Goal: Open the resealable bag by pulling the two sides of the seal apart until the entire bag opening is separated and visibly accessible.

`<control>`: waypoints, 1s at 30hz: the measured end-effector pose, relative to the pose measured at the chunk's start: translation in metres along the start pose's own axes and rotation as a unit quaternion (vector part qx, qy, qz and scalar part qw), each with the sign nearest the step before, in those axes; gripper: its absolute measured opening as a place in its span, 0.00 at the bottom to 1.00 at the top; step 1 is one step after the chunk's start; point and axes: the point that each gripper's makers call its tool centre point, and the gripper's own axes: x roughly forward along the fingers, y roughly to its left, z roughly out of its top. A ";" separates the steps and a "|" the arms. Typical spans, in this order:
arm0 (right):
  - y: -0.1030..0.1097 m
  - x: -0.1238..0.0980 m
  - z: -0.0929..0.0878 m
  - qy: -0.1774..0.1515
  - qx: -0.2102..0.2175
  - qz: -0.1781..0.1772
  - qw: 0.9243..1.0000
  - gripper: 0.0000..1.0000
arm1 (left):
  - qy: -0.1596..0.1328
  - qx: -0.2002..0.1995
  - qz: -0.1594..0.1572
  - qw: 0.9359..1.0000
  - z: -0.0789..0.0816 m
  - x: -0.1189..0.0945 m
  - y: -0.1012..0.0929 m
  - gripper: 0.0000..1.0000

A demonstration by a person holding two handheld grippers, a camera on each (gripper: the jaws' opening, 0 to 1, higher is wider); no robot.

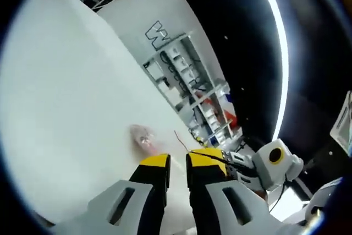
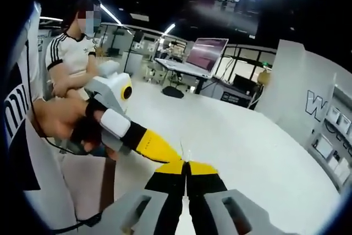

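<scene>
Right gripper view is showing the right gripper [image 2: 186, 164] clenched, jaws meeting on a thin clear edge, apparently the resealable bag [image 2: 183, 152], though too faint to confirm. Approaching from the left, the left gripper [image 2: 165, 155] is pinching beside it, tips nearly touching. Both are hanging above the white table [image 2: 258, 152], with open room all around for pulling apart.

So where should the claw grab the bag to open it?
Probably the thin lip right beside the red seal line, one flap for each claw. The bag looks clear, flat and floppy, so its middle gives nothing to pull. The left claw and right claw should come from opposite faces, tips meeting at the lip.
</scene>
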 end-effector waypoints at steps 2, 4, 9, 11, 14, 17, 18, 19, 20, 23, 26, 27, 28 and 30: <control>0.000 0.000 -0.001 0.002 -0.005 -0.003 1.000 0.00 | -0.001 -0.002 0.001 1.000 0.001 0.000 0.000 0.13; 0.001 0.000 -0.001 0.004 -0.007 -0.003 1.000 0.00 | -0.001 -0.005 0.002 1.000 0.001 0.000 0.001 0.14; 0.003 0.001 0.000 0.002 -0.010 0.001 1.000 0.00 | 0.002 -0.006 0.013 1.000 -0.002 -0.005 0.010 0.17; 0.005 0.001 0.000 0.001 -0.010 0.003 1.000 0.00 | -0.006 -0.020 0.007 1.000 0.000 -0.006 0.008 0.21; 0.007 0.002 0.000 0.001 -0.011 0.004 1.000 0.00 | -0.015 -0.029 -0.003 0.999 0.003 -0.008 0.002 0.26; 0.008 0.002 0.001 0.000 -0.013 0.005 1.000 0.00 | -0.012 -0.026 0.004 1.000 0.003 -0.007 0.006 0.25; 0.008 0.002 0.001 -0.001 -0.013 0.005 1.000 0.00 | -0.012 -0.026 0.006 1.000 0.003 -0.007 0.006 0.23; 0.008 0.002 0.001 -0.001 -0.012 0.005 1.000 0.00 | -0.010 -0.024 0.007 1.000 0.002 -0.007 0.007 0.23; 0.007 0.002 0.001 -0.001 -0.013 0.004 1.000 0.00 | -0.010 -0.025 0.007 1.000 0.001 -0.007 0.008 0.23; 0.007 0.002 0.001 -0.001 -0.010 0.005 1.000 0.00 | -0.009 -0.023 0.009 1.000 0.001 -0.008 0.008 0.22; 0.008 0.002 0.000 -0.001 -0.010 0.005 1.000 0.00 | -0.009 -0.021 0.013 1.000 0.001 -0.008 0.010 0.21; 0.008 0.002 0.000 -0.002 -0.009 0.005 1.000 0.00 | -0.007 -0.017 0.017 1.000 0.001 -0.008 0.012 0.20; 0.007 0.001 0.001 -0.004 -0.008 0.006 1.000 0.00 | -0.003 -0.012 0.019 1.000 -0.001 -0.008 0.013 0.19; 0.006 0.001 0.001 -0.004 -0.006 0.004 1.000 0.00 | -0.002 -0.012 0.019 1.000 -0.002 -0.007 0.013 0.19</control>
